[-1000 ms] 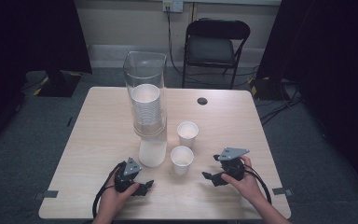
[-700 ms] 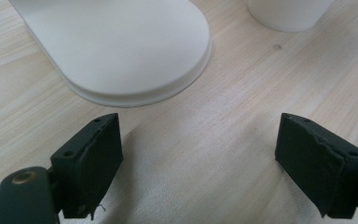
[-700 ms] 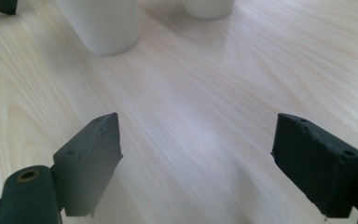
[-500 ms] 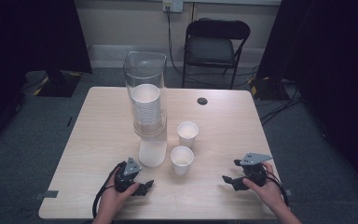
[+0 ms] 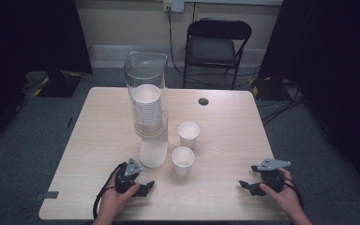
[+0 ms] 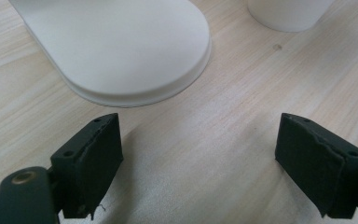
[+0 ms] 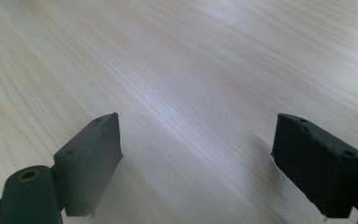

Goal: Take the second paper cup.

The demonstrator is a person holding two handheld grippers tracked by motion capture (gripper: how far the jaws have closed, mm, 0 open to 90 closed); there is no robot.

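Dispenser base (image 6: 116, 46) just beyond left gripper (image 6: 200, 163)

Overhead camera faces table (image 5: 225, 140); tool cameras skim it.

1. No words, numbers, brand names or signs can be read anywhere here.
2. The two white paper cups (image 5: 184, 147) ahead of the grippers are plain.
3. The wooden table (image 5: 225, 126) under them has no label.
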